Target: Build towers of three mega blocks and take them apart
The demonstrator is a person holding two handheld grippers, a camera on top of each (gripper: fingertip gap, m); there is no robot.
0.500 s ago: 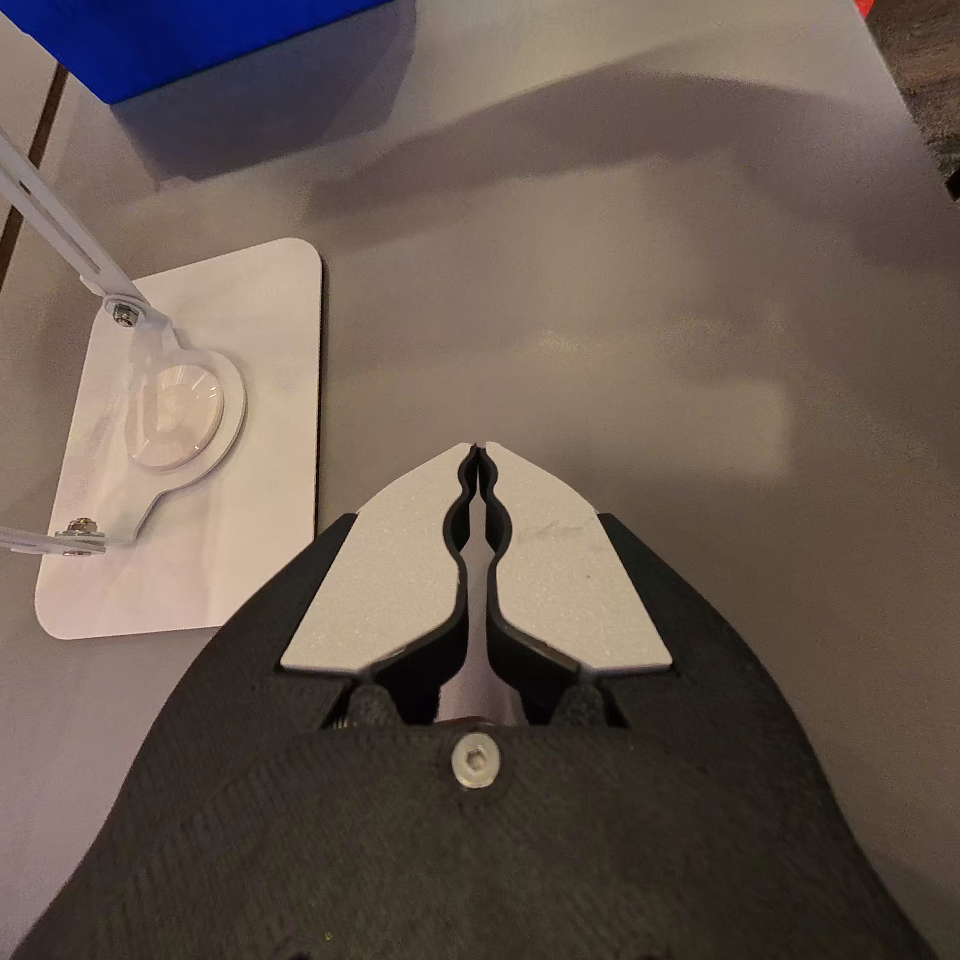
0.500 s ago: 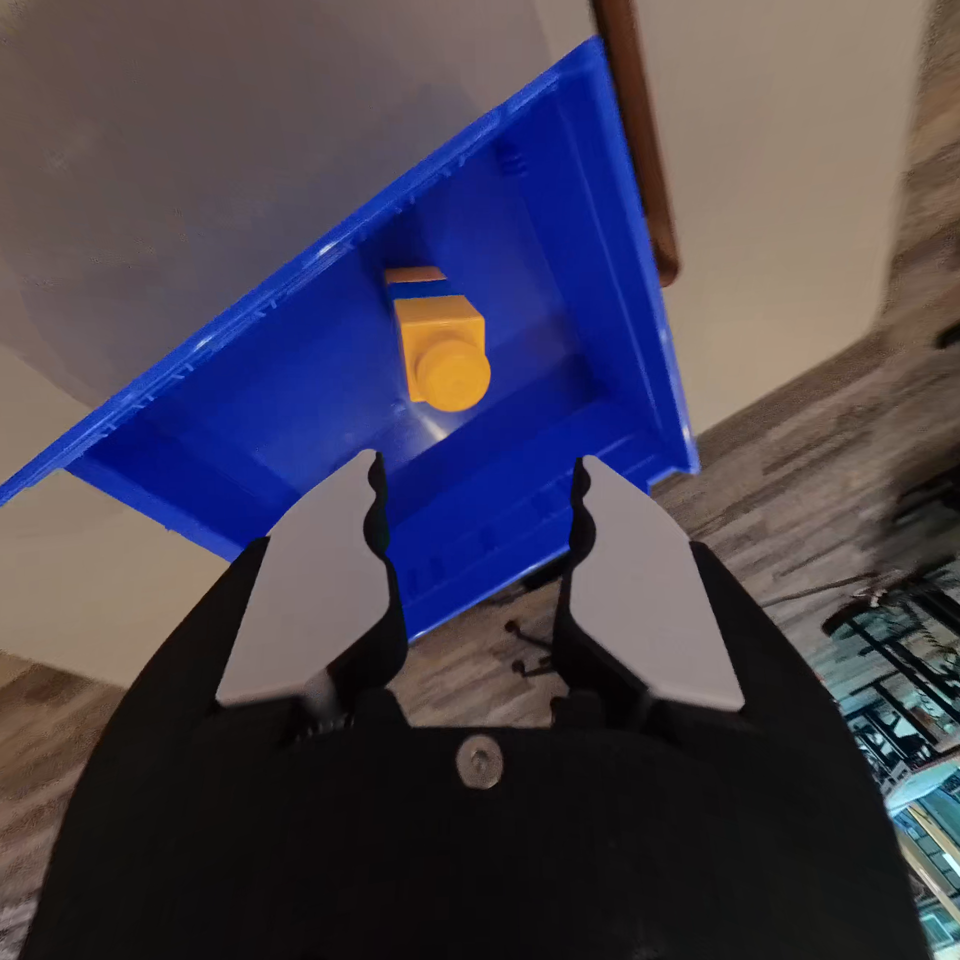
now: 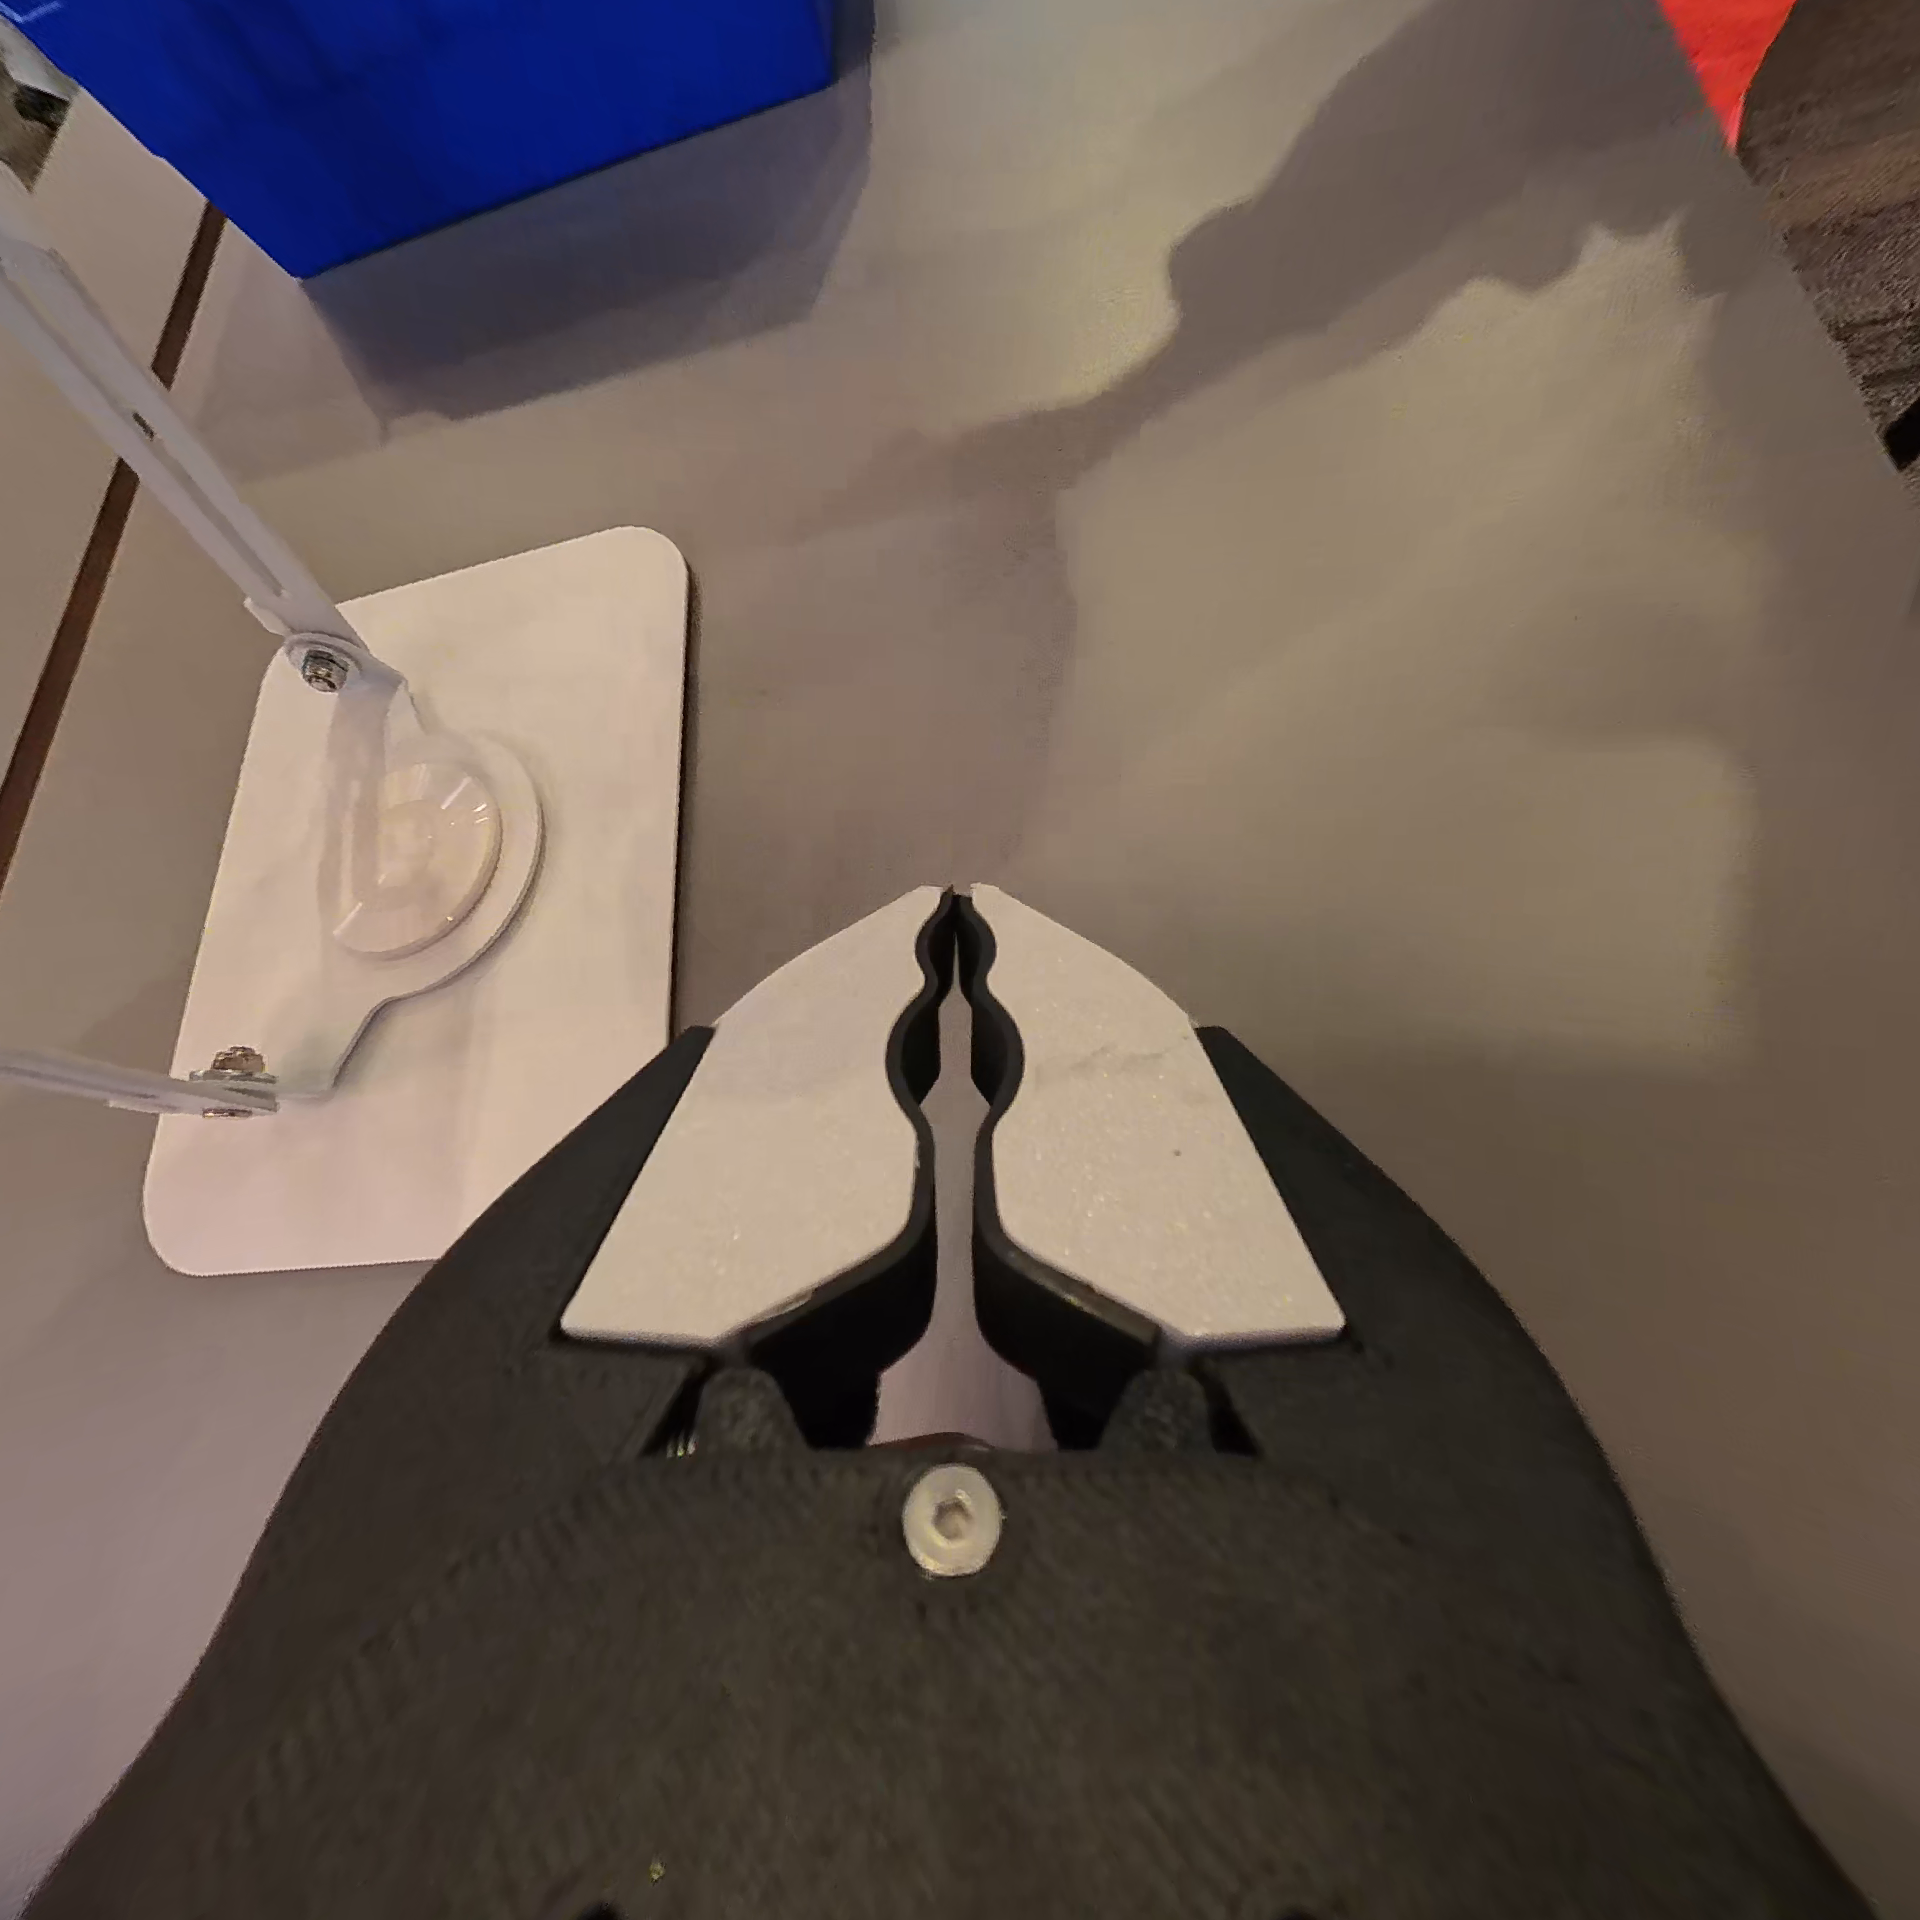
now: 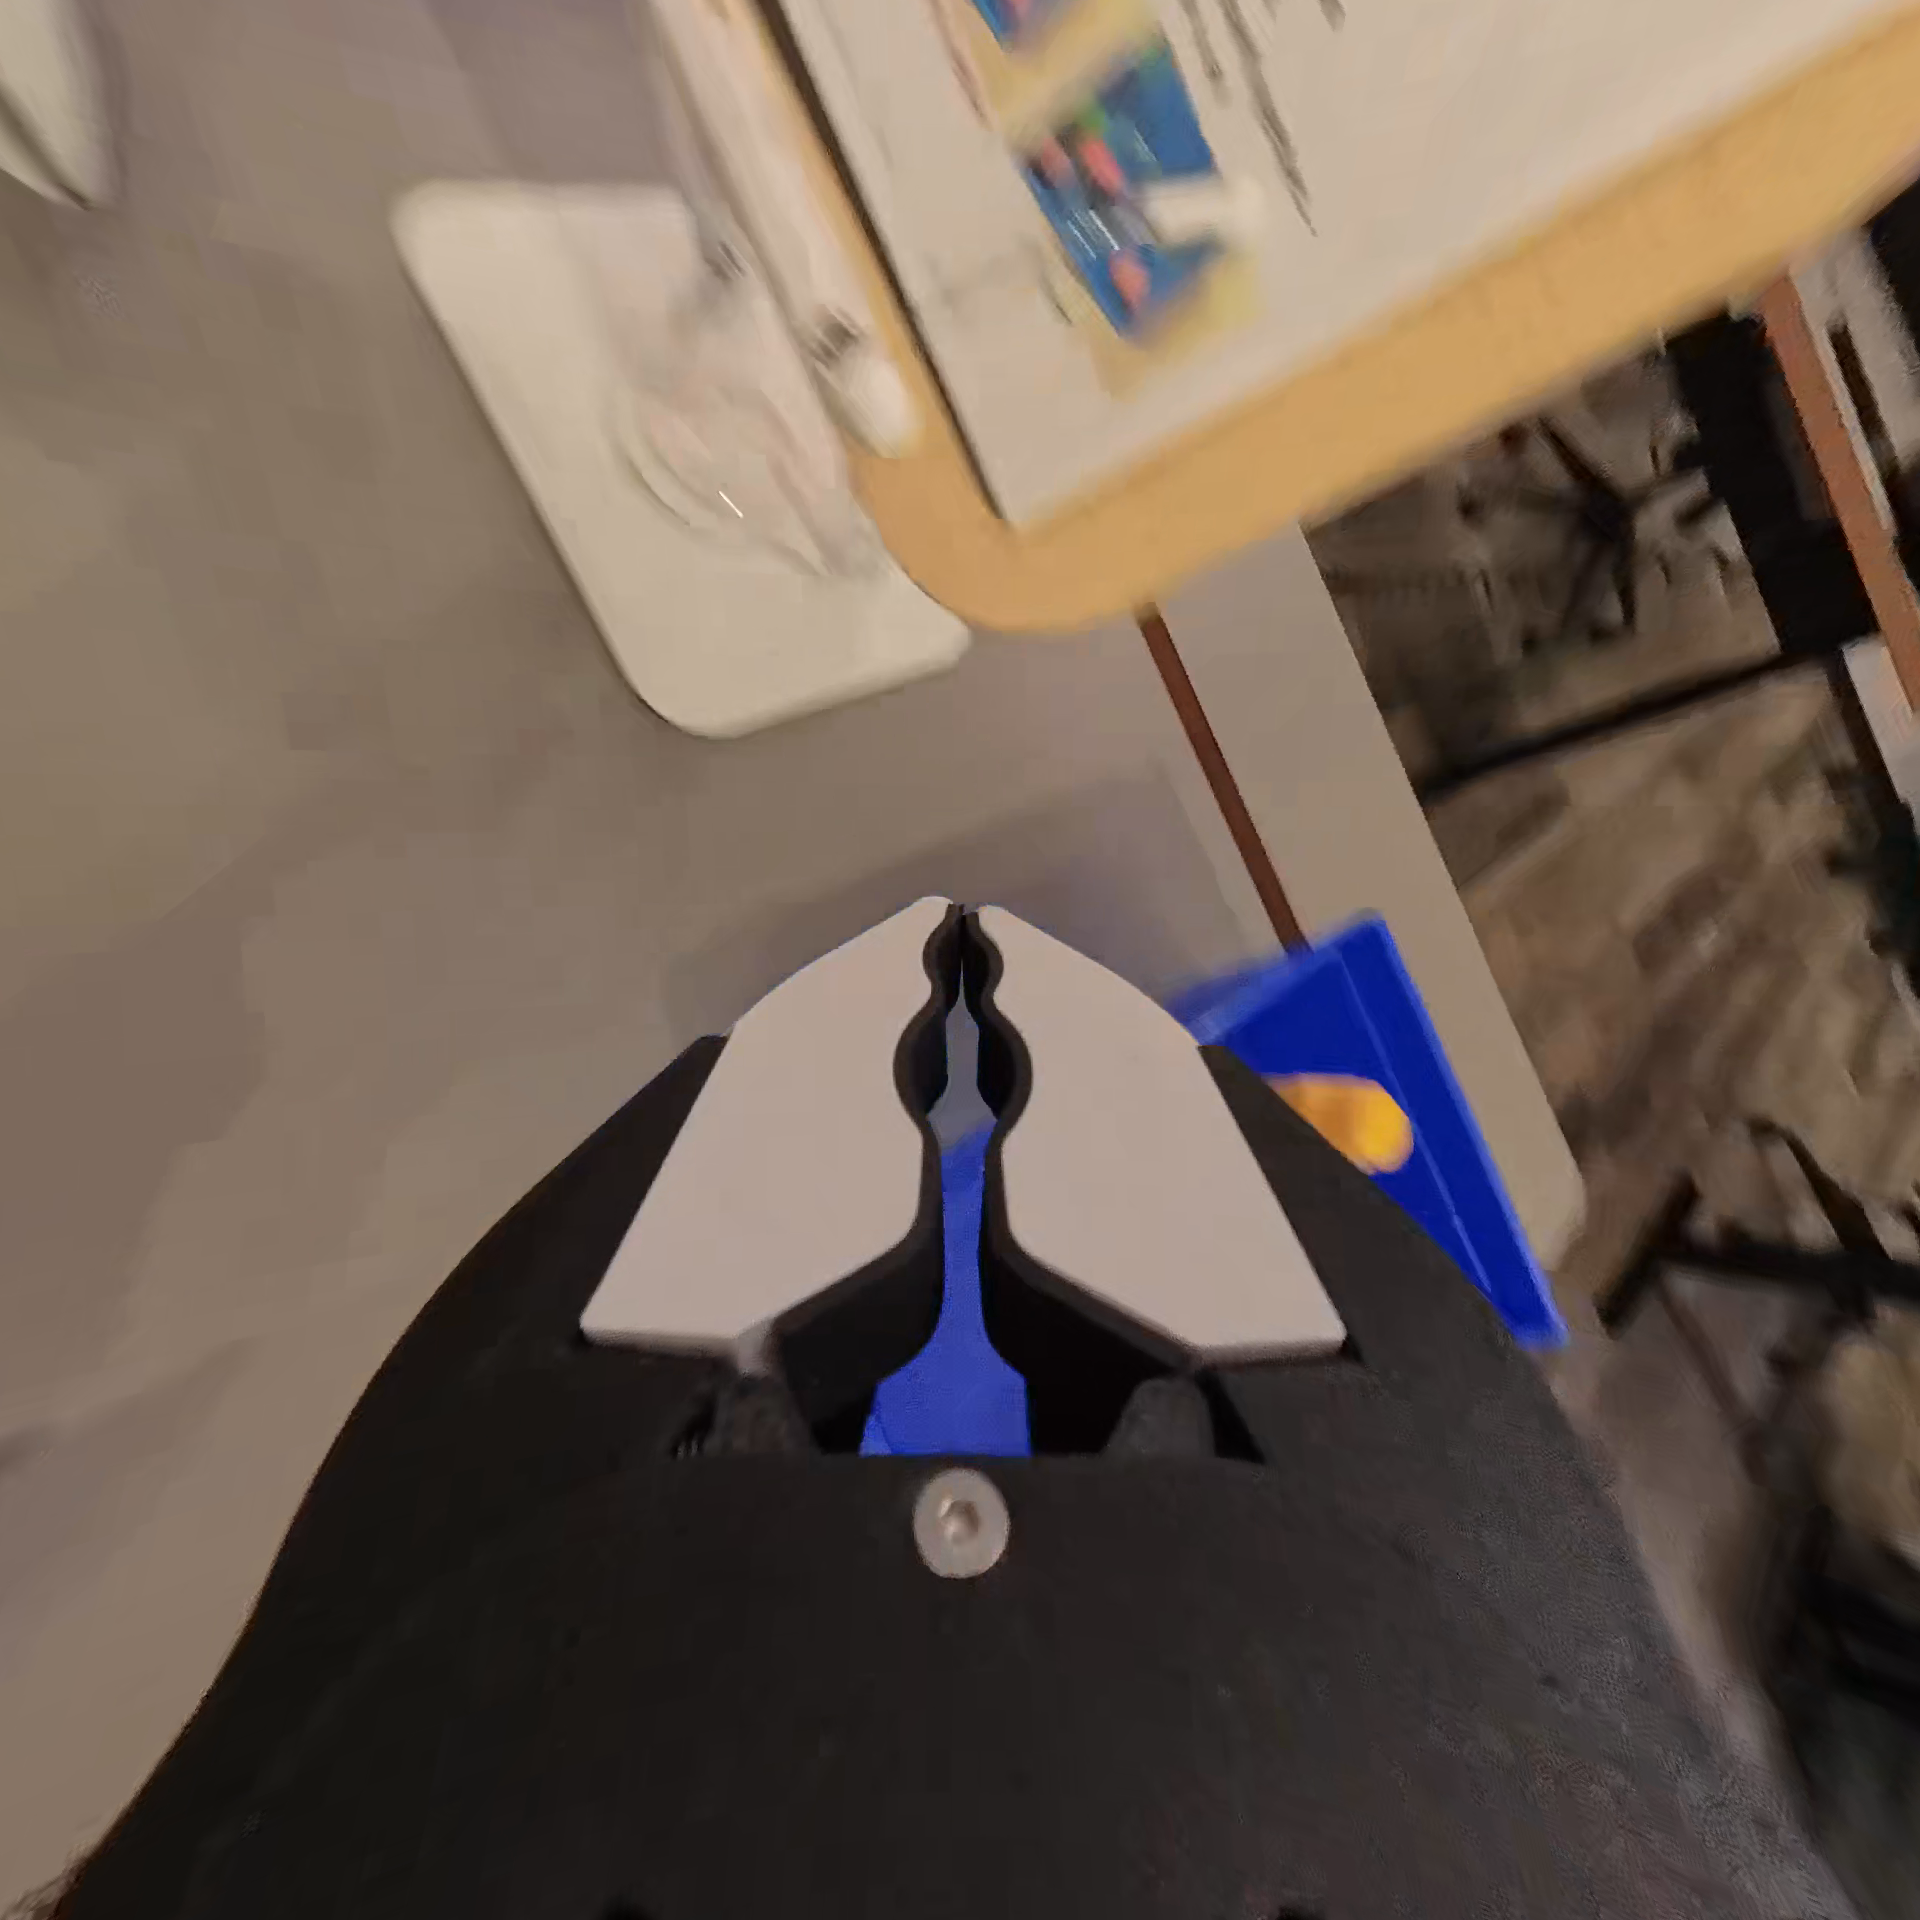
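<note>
Progress: likely finished | both black two-finger grippers, left gripper [image 3: 958,891] and right gripper [image 4: 961,910], closed, empty; orange plastic block [image 4: 1351,1124] in blue plastic bin [image 4: 1382,1049]; grey table [image 3: 1351,727] bare of towers

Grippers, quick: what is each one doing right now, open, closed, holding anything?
Left gripper: closed, fingertips together, nothing between them, above the bare grey table.
Right gripper: closed, fingertips together, nothing held; the blue bin sits beside it.

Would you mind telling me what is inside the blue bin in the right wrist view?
Inside the blue bin, one orange block shows, blurred. The right gripper covers most of the interior, so other contents cannot be seen.
</note>
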